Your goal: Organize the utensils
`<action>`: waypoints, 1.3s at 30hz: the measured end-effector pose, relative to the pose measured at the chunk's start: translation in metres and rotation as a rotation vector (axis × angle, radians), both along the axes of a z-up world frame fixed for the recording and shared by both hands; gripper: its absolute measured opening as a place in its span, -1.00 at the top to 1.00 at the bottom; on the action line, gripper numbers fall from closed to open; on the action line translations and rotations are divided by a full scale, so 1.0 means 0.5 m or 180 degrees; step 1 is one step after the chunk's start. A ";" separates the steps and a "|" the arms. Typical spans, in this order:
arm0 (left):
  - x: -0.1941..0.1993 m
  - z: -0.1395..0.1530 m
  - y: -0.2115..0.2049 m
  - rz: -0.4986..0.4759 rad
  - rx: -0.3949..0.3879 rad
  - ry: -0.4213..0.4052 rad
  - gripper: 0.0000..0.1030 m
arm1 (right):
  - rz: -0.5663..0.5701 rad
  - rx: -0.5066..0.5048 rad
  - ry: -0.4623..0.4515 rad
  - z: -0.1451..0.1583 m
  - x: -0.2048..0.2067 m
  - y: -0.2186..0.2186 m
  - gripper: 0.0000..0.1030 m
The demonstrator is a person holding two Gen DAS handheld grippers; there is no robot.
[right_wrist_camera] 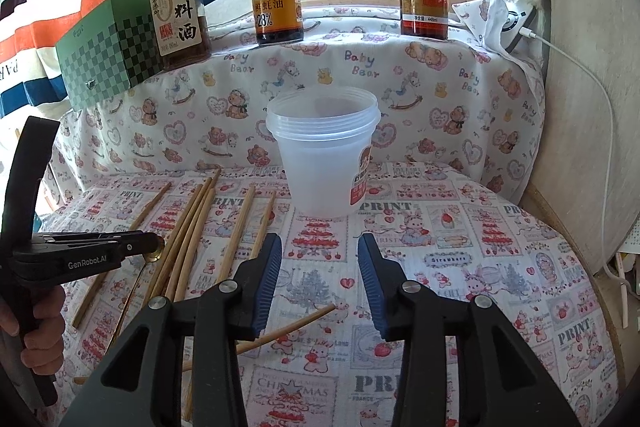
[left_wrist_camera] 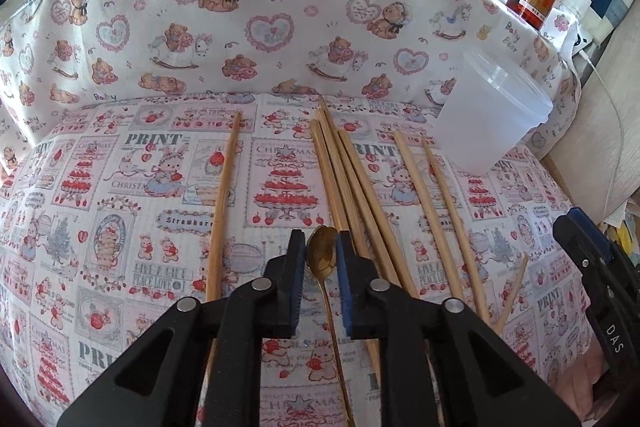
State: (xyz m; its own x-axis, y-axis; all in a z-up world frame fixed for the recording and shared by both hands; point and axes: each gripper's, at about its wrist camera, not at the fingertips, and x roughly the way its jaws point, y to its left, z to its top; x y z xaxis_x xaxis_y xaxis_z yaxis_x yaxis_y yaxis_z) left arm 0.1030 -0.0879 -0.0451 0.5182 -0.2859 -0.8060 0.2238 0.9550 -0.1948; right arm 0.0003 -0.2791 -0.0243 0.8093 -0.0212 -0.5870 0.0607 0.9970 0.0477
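One gold spoon (left_wrist_camera: 321,253) is being pinched at its bowl by the left gripper (left_wrist_camera: 321,259); it should be carried level to the plastic cup (right_wrist_camera: 322,151), while the right gripper (right_wrist_camera: 319,281) is being held spread and empty.

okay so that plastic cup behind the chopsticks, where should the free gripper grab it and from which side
Pinch the rim of the plastic cup from above, one finger inside and one outside. It stands upright, mouth open, and looks wider than the open right gripper spans. Come from the near right; chopsticks lie to its left.
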 end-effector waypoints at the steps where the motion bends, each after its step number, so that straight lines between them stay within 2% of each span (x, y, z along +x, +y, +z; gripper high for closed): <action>1: 0.005 -0.005 0.001 0.0019 -0.0021 0.0040 0.66 | -0.0003 0.0002 0.0000 0.000 0.000 0.000 0.17; 5: 0.017 -0.012 0.003 0.0058 -0.0074 0.0084 0.66 | -0.0014 0.0018 0.0001 0.003 -0.001 -0.002 0.17; 11: 0.004 -0.015 -0.025 0.0010 0.0205 -0.0101 0.75 | -0.0013 0.0045 0.0063 0.001 0.003 -0.002 0.17; 13: 0.003 -0.015 -0.031 0.0010 0.0255 -0.0127 0.85 | -0.0028 0.0052 0.0071 0.000 0.004 -0.003 0.16; 16: -0.001 -0.002 -0.025 0.0019 0.0172 -0.0144 0.97 | -0.0038 0.0048 0.0096 -0.003 0.007 -0.004 0.16; 19: -0.006 0.020 -0.006 0.0080 0.0126 -0.0163 0.98 | -0.0045 0.0062 0.0116 -0.004 0.009 -0.006 0.16; 22: -0.016 0.039 0.005 0.0137 0.0389 -0.0225 0.98 | -0.0052 0.0053 0.0117 -0.003 0.008 -0.005 0.16; 25: -0.030 0.063 0.011 0.0235 0.0974 -0.0400 0.98 | -0.0053 0.0039 0.0143 -0.005 0.010 -0.004 0.16; 29: -0.030 0.075 0.054 0.0331 0.1233 -0.0351 0.98 | -0.0040 0.0030 0.0168 -0.006 0.010 -0.002 0.16; 32: -0.022 0.059 0.078 0.0520 0.1567 -0.0366 0.98 | -0.0038 0.0019 0.0177 -0.007 0.010 -0.001 0.17; 35: -0.002 0.029 0.106 0.0583 0.1556 -0.0140 0.98 | -0.0038 0.0042 0.0189 -0.005 0.010 -0.003 0.16; 37: 0.004 0.021 0.115 0.0639 0.1611 -0.0133 0.96 | -0.0034 0.0054 0.0190 -0.003 0.009 -0.004 0.16; 39: 0.001 0.018 0.118 0.0647 0.1556 -0.0148 0.97 | -0.0025 0.0050 0.0195 -0.002 0.009 -0.004 0.16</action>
State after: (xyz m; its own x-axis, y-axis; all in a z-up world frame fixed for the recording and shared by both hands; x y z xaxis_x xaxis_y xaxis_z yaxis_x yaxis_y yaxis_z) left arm 0.1034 -0.0287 -0.0362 0.5626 0.2272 -0.7949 0.0227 0.9569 0.2896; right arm 0.0049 -0.2813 -0.0255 0.7717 -0.0177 -0.6357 0.0718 0.9957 0.0594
